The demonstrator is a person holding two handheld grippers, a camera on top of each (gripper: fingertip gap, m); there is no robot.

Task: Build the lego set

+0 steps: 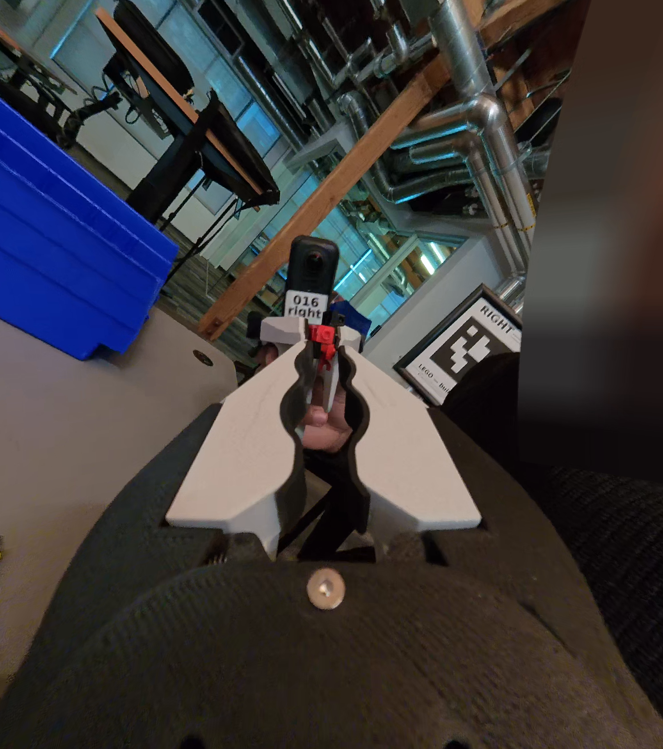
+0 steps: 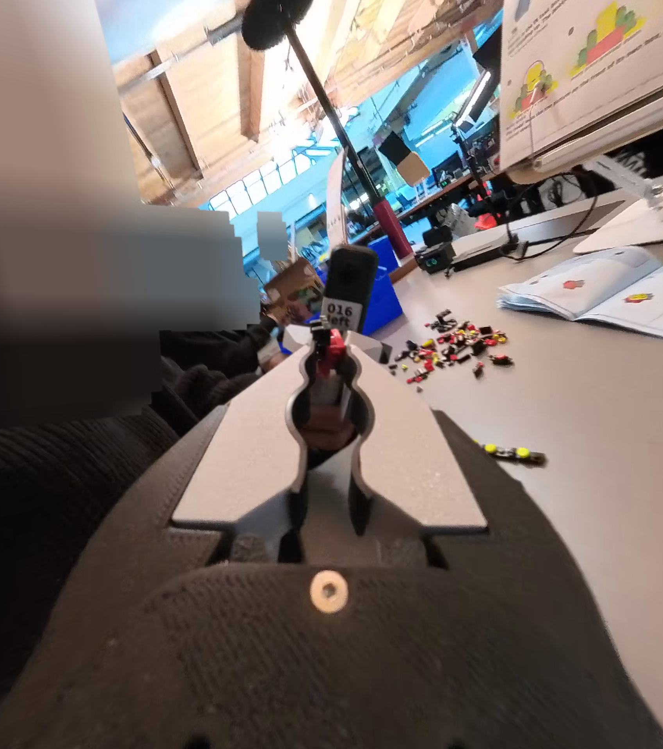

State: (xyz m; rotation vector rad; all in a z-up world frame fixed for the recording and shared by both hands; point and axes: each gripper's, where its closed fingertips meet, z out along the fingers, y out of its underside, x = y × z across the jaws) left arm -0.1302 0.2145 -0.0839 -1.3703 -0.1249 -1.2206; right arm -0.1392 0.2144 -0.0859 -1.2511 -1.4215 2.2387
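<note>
Two handheld grippers meet tip to tip above a grey desk [image 2: 565, 405], both raised clear of its surface and facing each other. The left gripper [image 1: 323, 356] has its white fingers [image 1: 256, 425] drawn in close, pinching a small red and black lego assembly [image 1: 323, 342] at the tips. From the opposite side, the right gripper [image 2: 327, 356] has its grey fingers [image 2: 402, 437] closed on the same lego assembly, seen there as a red piece with black parts above it. Each gripper's camera, a black unit with a white label, shows in the other's view. A pile of loose lego pieces [image 2: 455, 344] in red, black and yellow lies on the desk well to the side, with an open instruction booklet [image 2: 613, 292] beyond it. A black strip with yellow studs [image 2: 510, 452] lies nearer, beside the right gripper. A blue bin [image 1: 46, 243] stands on the desk in the left wrist view, and a framed black-and-white marker card [image 1: 463, 344] is propped behind the grippers
</note>
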